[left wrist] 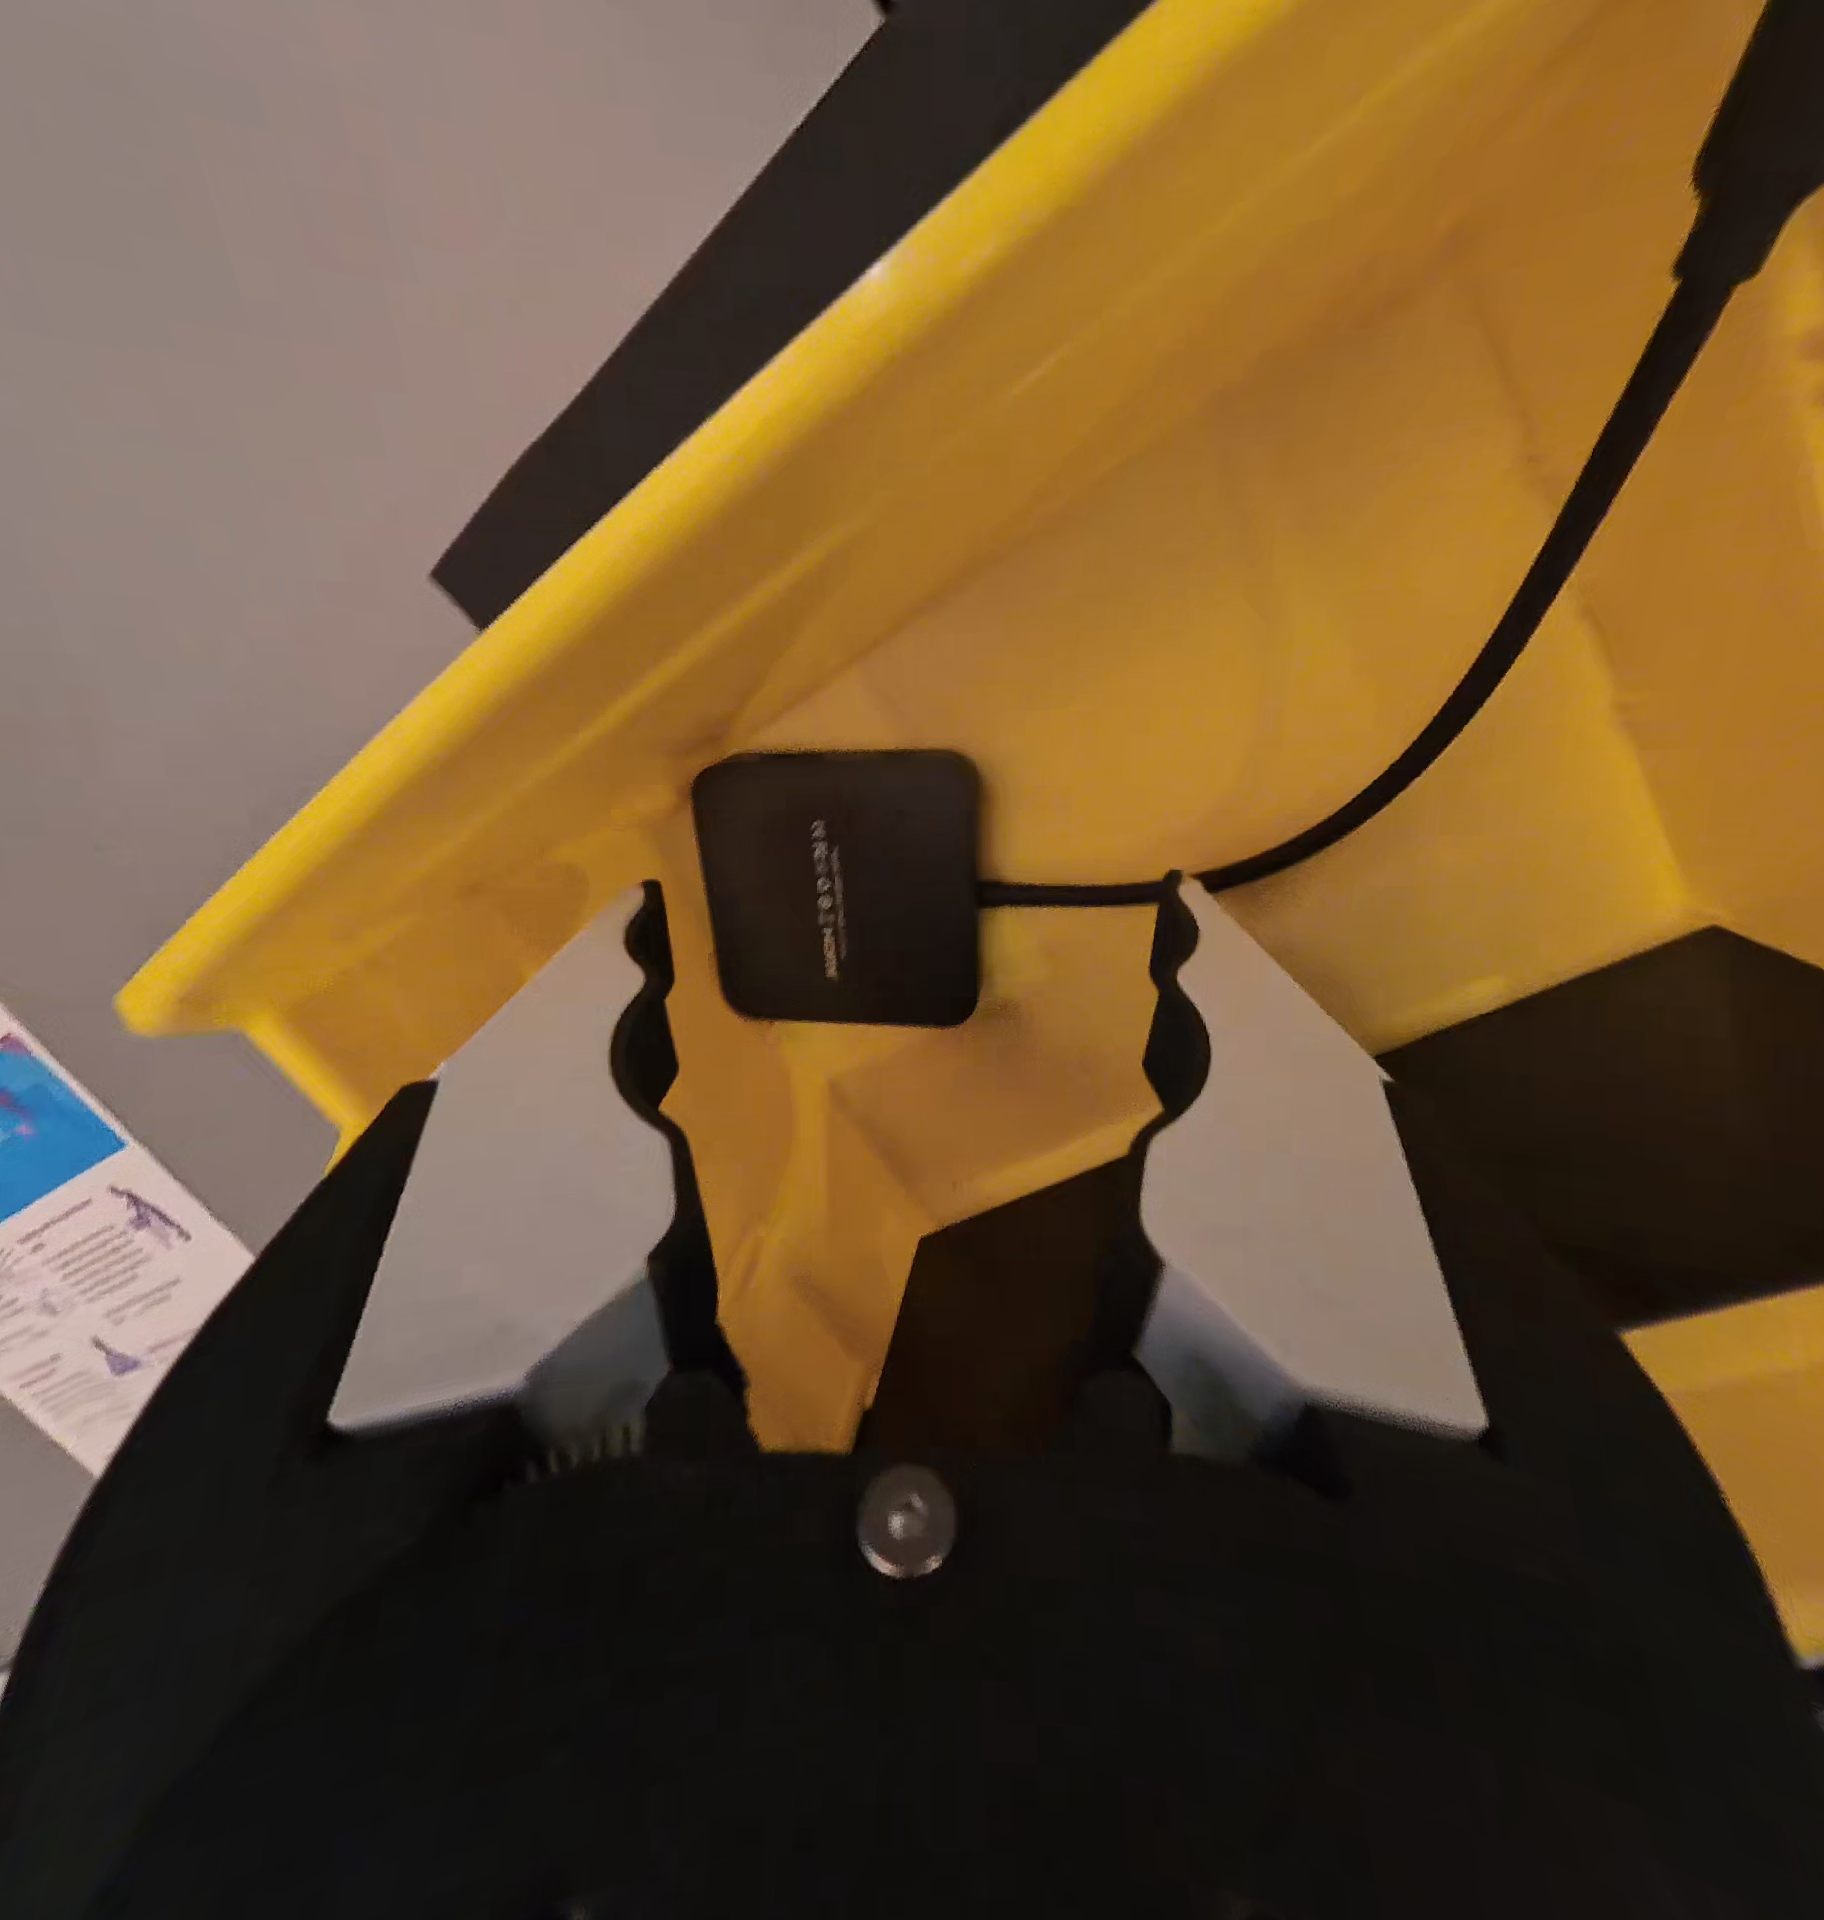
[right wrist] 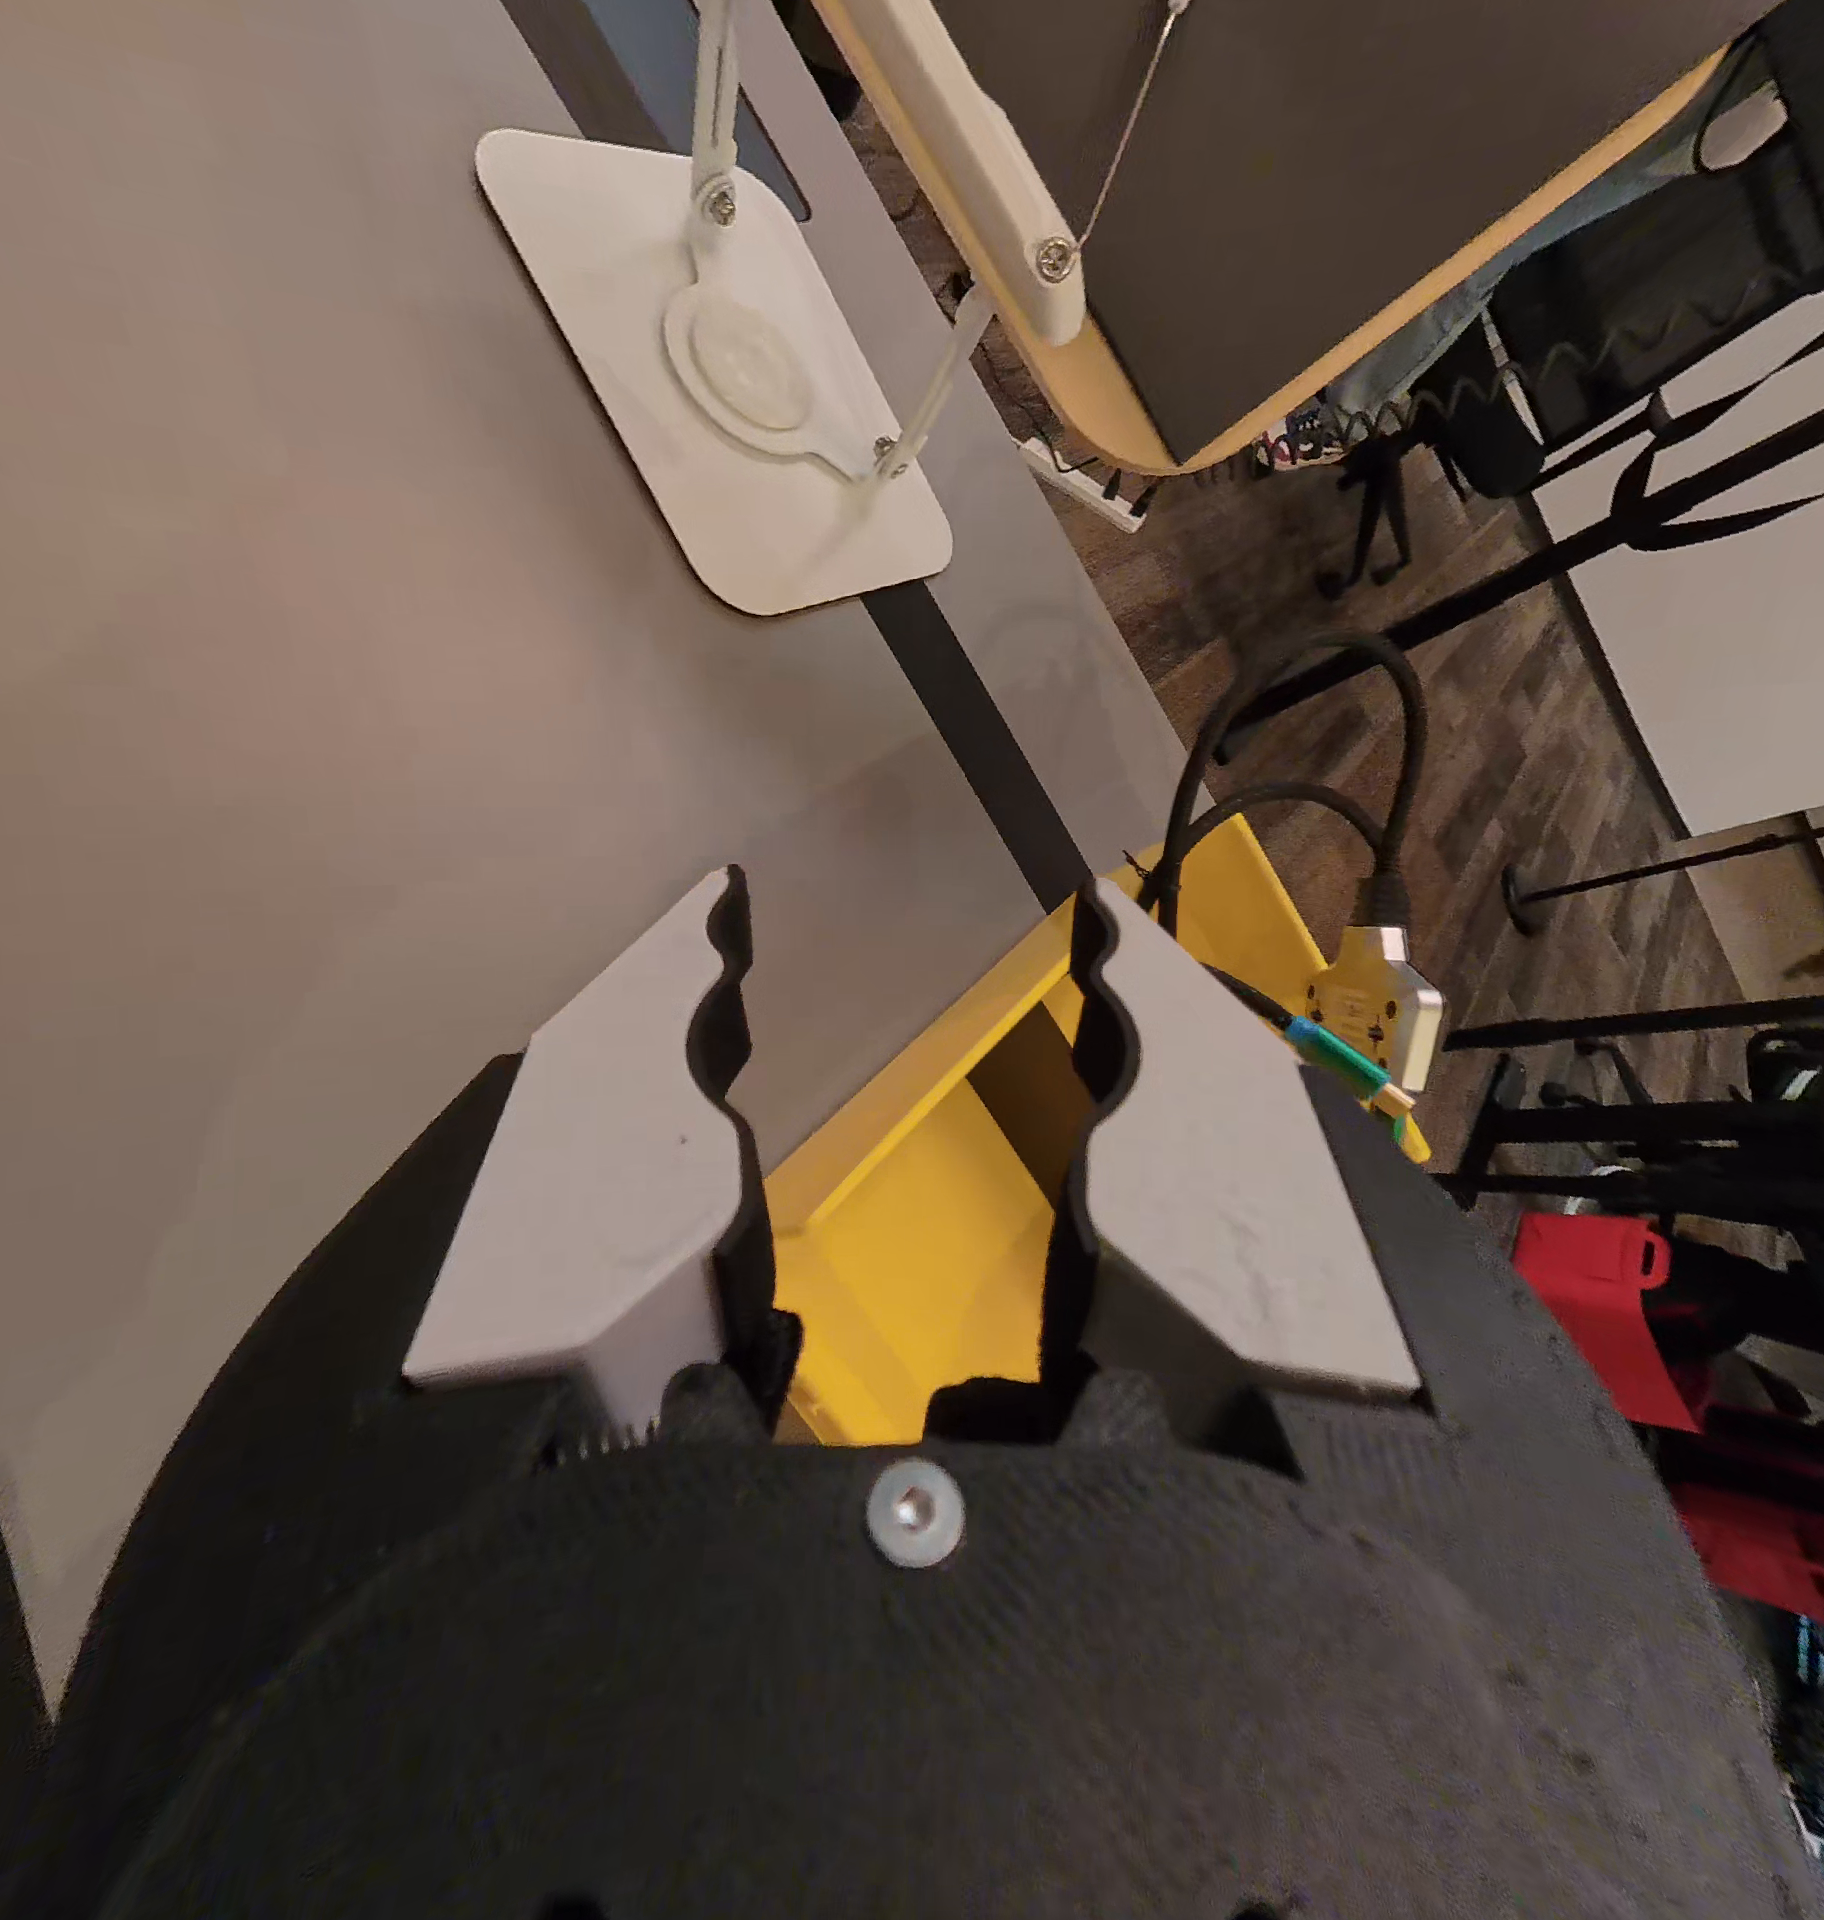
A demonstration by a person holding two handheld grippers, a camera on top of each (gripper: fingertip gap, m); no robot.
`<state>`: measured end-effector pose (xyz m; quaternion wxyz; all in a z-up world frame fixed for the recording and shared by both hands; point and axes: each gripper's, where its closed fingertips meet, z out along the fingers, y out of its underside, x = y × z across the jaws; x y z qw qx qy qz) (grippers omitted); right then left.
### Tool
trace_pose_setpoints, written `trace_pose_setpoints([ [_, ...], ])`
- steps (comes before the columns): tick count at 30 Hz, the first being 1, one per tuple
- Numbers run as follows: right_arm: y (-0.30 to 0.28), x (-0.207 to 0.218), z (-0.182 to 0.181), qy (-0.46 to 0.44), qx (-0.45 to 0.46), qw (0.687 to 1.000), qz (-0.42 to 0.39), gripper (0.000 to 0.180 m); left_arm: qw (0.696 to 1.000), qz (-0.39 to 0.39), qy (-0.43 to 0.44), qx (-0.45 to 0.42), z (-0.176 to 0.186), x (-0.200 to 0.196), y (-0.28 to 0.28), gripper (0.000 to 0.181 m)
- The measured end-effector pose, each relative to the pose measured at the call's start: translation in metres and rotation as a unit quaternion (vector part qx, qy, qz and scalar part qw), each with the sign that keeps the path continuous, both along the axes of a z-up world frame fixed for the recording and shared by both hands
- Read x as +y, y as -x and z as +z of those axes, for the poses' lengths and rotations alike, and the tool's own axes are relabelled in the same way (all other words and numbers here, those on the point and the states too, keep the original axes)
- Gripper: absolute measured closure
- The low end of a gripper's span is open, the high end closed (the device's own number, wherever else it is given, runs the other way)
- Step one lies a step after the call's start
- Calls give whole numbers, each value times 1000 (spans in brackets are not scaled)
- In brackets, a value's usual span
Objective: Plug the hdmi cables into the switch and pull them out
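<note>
Grey tabletop point(left wrist: 160, 416) fills the background in both wrist views, with a yellow plastic bin point(left wrist: 1147, 540) resting on it and a printed leaflet point(left wrist: 46, 1226) lying at eight o'clock in the left wrist view. Inside the bin lies the small black square switch point(left wrist: 840, 883), flat on the yellow floor, its thin black cable point(left wrist: 1573, 582) running off toward one o'clock to a thicker black plug end. The left gripper point(left wrist: 913, 894) hangs over the bin with its jaws spread wide, the switch just beyond the fingertips and nothing between them. The right gripper point(right wrist: 913, 883) is likewise spread apart and empty, above the bin's edge. At three o'clock in its view, a silver adapter point(right wrist: 1401, 997) (a green-tipped plug point(right wrist: 1339, 1055) beside it) sits at the bin's rim, with black cables looping up from it. A white lamp base point(right wrist: 700, 364) stands at twelve o'clock.
</note>
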<state>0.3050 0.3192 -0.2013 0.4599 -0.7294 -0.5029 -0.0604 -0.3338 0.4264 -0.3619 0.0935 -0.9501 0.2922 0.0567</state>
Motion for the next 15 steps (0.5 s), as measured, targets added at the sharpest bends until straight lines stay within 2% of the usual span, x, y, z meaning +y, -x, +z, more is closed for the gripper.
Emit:
trace_pose_setpoints([
  [4,6,-2,-8,9,2,1000,10,119,999,7,24,43,-18,4,10,86],
  [12,12,-6,-16,17,5,1000,26,119,999,42,33,-1,-28,15,8,91],
  [13,12,-6,-16,18,7,999,27,119,998,45,33,3,-27,16,10,100],
  [14,13,-6,-17,18,8,999,28,119,998,49,29,15,-26,18,14,120],
  [15,13,-6,-17,19,9,999,29,119,998,52,32,13,-26,18,14,120],
])
